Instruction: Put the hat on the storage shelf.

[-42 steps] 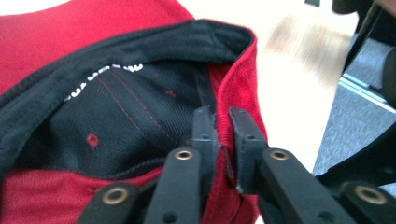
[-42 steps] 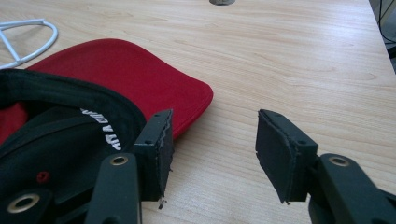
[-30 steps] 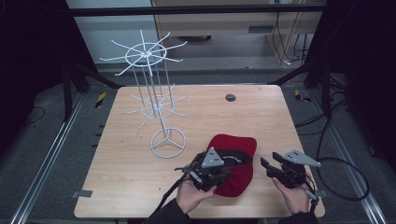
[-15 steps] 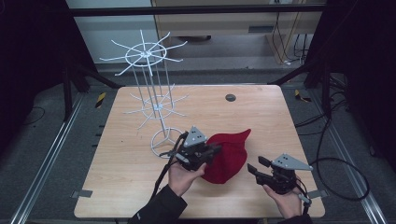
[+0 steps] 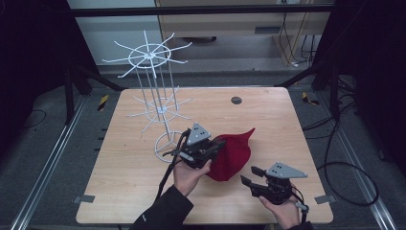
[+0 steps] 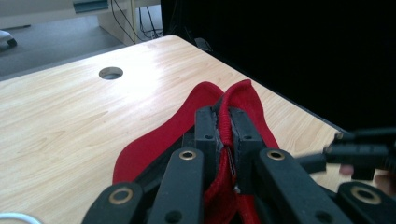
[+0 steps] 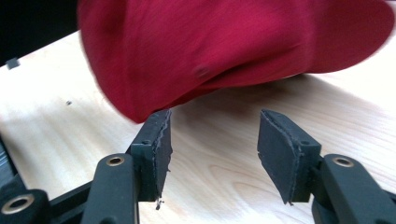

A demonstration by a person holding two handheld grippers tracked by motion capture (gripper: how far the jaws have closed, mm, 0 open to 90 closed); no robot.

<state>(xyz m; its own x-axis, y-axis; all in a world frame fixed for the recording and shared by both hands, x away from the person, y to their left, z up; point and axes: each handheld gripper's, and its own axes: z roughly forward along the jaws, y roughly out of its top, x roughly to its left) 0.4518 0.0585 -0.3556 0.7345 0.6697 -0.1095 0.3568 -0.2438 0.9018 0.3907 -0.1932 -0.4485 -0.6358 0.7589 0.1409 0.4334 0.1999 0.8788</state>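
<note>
One red cap [image 5: 233, 154] on the table [image 5: 134, 191], one white wire rack [image 5: 158, 103] standing at the far left of it, two grippers in play. The rack carries two tiers of spokes, and its ring base sits just beside the left hand. One dark round hole [image 5: 236, 100] marks the tabletop near the far edge.

The left gripper [image 5: 207, 149] has the cap: in the left gripper view its jaws are pinched together on a folded ridge of red fabric [image 6: 227, 126], the cloth squeezed into a narrow seam between the pads. The cap is lifted at that end, one corner pointing up and away toward the far right, the rest drooping toward the wood. How much of it touches the table is hard to say from above.

The right gripper [image 5: 249, 176] hangs low at the near right, well apart from the rack, its jaws standing apart with nothing between them. In the right gripper view both pads [image 7: 156, 149] frame bare wood, and the cap [image 7: 224, 46] looms just beyond them, blurred, cut off at the top and the right.

The left hand [image 5: 189, 175] comes in from the bottom in a dark sleeve, palm under the gripper body, aiming rightward at the cap. The right hand [image 5: 282, 211] grips from below, partly cut by the bottom edge, pointing its gripper left toward the cap.
</note>
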